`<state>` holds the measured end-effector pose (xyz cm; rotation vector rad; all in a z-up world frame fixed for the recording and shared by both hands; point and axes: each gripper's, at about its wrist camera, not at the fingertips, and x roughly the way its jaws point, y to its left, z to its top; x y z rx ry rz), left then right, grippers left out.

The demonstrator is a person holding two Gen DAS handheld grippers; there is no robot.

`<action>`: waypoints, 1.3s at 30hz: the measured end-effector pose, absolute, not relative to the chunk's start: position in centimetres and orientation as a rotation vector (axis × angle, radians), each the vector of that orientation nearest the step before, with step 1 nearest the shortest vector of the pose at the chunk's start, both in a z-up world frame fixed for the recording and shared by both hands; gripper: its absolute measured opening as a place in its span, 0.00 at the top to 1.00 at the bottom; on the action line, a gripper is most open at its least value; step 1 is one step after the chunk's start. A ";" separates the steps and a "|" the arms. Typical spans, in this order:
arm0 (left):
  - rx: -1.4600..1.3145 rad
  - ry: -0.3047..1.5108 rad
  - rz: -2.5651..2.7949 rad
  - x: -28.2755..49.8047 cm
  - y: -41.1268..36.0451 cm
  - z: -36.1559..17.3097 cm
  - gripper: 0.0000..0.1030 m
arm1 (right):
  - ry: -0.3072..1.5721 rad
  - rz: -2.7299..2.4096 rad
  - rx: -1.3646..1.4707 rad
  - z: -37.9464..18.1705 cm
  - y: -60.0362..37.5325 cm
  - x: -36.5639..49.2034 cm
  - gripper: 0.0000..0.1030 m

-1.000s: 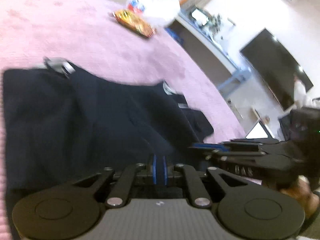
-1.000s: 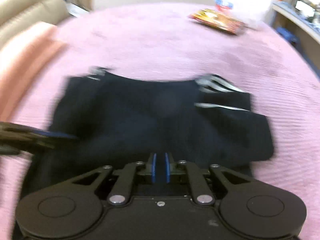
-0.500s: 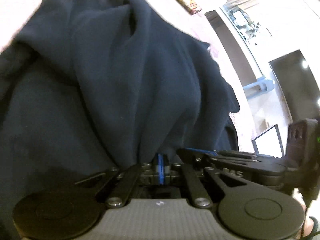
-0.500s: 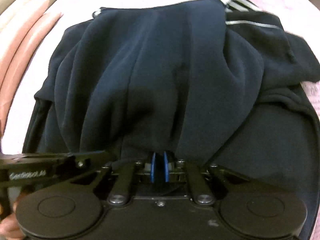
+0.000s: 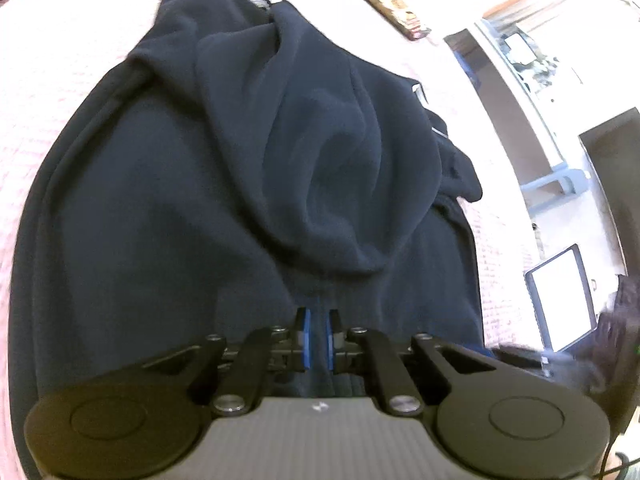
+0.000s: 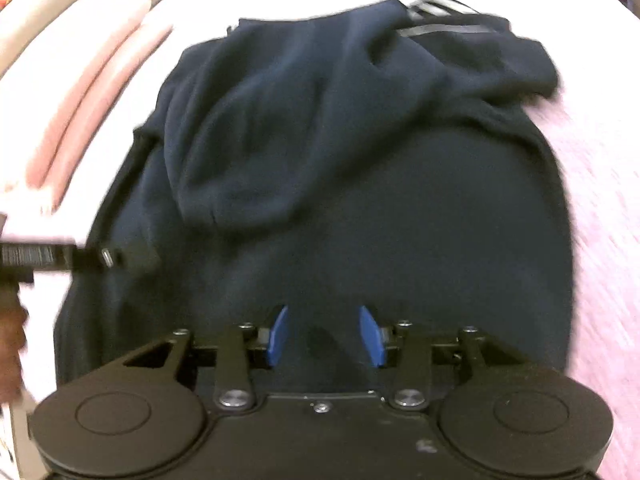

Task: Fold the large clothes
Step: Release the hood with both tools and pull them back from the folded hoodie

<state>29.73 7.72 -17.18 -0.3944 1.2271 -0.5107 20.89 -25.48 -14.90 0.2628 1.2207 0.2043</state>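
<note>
Left tongs point(image 5: 318, 338) seemingly pinch the navy garment point(image 5: 240, 184); right tongs point(image 6: 325, 336) hover spread above it.

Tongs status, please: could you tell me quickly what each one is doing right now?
Left tongs: nearly shut, dark navy garment pinched between the blue pads.
Right tongs: open, holding nothing, above the garment.

The dark garment point(image 6: 360, 200) covers the middle of the pink bed point(image 6: 600, 220), its bunched fold rising toward the far edge. Bare bedding lies open along the right side, while a snack packet point(image 5: 390, 6) sits near the far edge.
</note>
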 end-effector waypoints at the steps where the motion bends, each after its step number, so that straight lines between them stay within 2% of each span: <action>1: -0.397 1.234 -0.508 28.7 8.5 -17.0 0.92 | 1.235 0.197 0.262 -15.0 -26.4 19.9 0.50; 4: -0.387 1.264 -0.497 26.5 8.8 -17.1 0.90 | 1.258 0.181 0.230 -14.8 -28.5 17.3 0.50; 11: -0.399 1.327 -0.537 22.6 8.7 -18.2 0.90 | 1.183 0.246 0.133 -13.8 -28.5 16.0 0.50; 18: -0.415 1.345 -0.481 19.8 11.2 -18.5 0.89 | 1.283 0.245 0.219 -16.0 -27.5 14.4 0.51; 21: -0.514 1.372 -0.459 18.5 13.6 -19.7 0.90 | 1.308 0.254 0.211 -16.8 -28.3 12.7 0.54; 23: -0.516 1.398 -0.423 17.8 15.0 -20.4 0.85 | 1.328 0.238 0.134 -16.5 -28.4 12.3 0.61; 24: -0.486 1.400 -0.395 17.5 15.7 -20.5 0.92 | 1.344 0.212 0.101 -16.3 -28.5 12.2 0.62; 27: -0.397 1.394 -0.270 16.7 18.4 -20.6 0.97 | 1.395 0.148 0.072 -16.1 -29.2 12.0 0.63; 28: -0.392 1.379 -0.228 16.5 19.6 -20.2 0.97 | 1.408 0.128 0.085 -15.9 -29.6 12.0 0.62; 30: -0.381 1.368 -0.167 16.2 21.5 -19.3 0.96 | 1.419 0.099 0.132 -15.4 -30.1 11.8 0.48; 31: -0.382 1.365 -0.169 16.1 21.9 -18.9 0.96 | 1.421 0.090 0.158 -15.1 -30.3 11.6 0.36; 32: -0.379 1.361 -0.168 16.1 22.2 -18.3 0.92 | 1.419 0.085 0.188 -14.9 -30.6 11.4 0.28; 36: -0.347 1.346 -0.232 16.5 21.2 -16.8 0.68 | 1.436 0.064 0.295 -14.7 -30.5 11.3 0.27; 38: -0.319 1.353 -0.184 16.9 20.5 -16.9 0.32 | 1.462 0.049 0.319 -15.0 -30.4 11.0 0.27; 39: -0.298 1.344 -0.148 17.0 20.1 -17.0 0.32 | 1.474 0.040 0.318 -15.2 -30.3 10.9 0.27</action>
